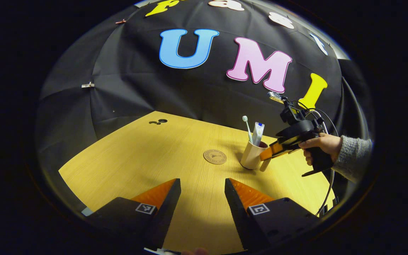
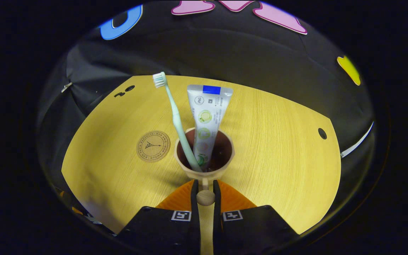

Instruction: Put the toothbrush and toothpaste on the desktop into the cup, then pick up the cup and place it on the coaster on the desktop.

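In the left gripper view I hold my left claw [image 1: 202,198] spread above the desk [image 1: 147,156], the coaster [image 1: 215,156] just left of the cup [image 1: 252,156]; in the right gripper view my right claw [image 2: 205,189] pinches the cup's [image 2: 190,169] handle [image 2: 205,197], toothbrush [image 2: 174,117] and toothpaste [image 2: 207,117] upright inside.

One cup [image 2: 204,156] holds one toothbrush [image 2: 175,120] and one toothpaste tube [image 2: 207,117]. One coaster [image 2: 153,146] lies at its 9 o'clock. Two grippers: left [image 1: 202,193], right [image 2: 205,191].
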`<action>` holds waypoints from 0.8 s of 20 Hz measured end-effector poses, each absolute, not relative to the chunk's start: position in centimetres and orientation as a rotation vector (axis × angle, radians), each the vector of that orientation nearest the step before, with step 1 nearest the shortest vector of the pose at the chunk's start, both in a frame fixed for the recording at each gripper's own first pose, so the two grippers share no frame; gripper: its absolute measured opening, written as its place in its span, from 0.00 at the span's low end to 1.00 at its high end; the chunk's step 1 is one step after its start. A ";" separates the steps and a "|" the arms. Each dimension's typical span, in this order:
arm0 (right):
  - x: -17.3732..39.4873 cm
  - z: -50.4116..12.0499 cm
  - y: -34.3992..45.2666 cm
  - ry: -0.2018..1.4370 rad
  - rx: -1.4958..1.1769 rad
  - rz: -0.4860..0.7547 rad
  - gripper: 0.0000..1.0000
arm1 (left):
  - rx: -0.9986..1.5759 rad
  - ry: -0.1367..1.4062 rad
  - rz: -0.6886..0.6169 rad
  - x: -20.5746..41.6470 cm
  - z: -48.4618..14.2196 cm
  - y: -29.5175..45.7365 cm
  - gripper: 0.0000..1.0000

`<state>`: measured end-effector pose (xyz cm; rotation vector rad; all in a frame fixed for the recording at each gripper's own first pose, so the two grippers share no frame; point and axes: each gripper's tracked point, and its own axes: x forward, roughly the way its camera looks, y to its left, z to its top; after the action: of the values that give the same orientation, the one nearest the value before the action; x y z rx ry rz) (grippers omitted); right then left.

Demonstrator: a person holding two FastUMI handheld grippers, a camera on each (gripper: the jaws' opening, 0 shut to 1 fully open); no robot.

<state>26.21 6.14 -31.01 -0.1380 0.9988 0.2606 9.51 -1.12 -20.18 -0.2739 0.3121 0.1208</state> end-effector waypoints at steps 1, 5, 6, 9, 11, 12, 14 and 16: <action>26.3 -31.2 6.2 1.005 -0.138 0.261 0.17 | -0.275 0.313 0.122 9.5 -20.3 -1.1 0.80; 26.3 -31.6 6.5 1.034 -0.147 0.263 0.17 | -0.275 0.314 0.125 9.6 -20.4 -1.1 0.80; 26.3 -31.9 6.6 1.042 -0.147 0.265 0.18 | -0.275 0.315 0.126 9.6 -20.4 -1.1 0.80; 26.5 -32.8 6.5 1.082 -0.166 0.266 0.26 | -0.280 0.322 0.131 9.8 -20.9 -0.8 0.80; 27.0 -32.9 6.8 1.049 -0.172 0.269 0.26 | -0.286 0.325 0.135 9.9 -21.0 -0.7 0.80; 27.2 -32.7 6.8 1.034 -0.162 0.268 0.19 | -0.288 0.325 0.138 9.9 -21.1 -0.6 0.80; 27.3 -32.4 6.8 1.014 -0.141 0.266 0.18 | -0.286 0.330 0.141 9.9 -21.3 -0.3 0.80; 27.9 -32.0 7.3 0.964 -0.110 0.270 0.14 | -0.287 0.330 0.143 10.0 -21.3 -0.1 0.80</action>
<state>27.94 7.31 -31.98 -0.1100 0.9641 0.2695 10.03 -0.05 -21.28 -0.2874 0.3297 0.1429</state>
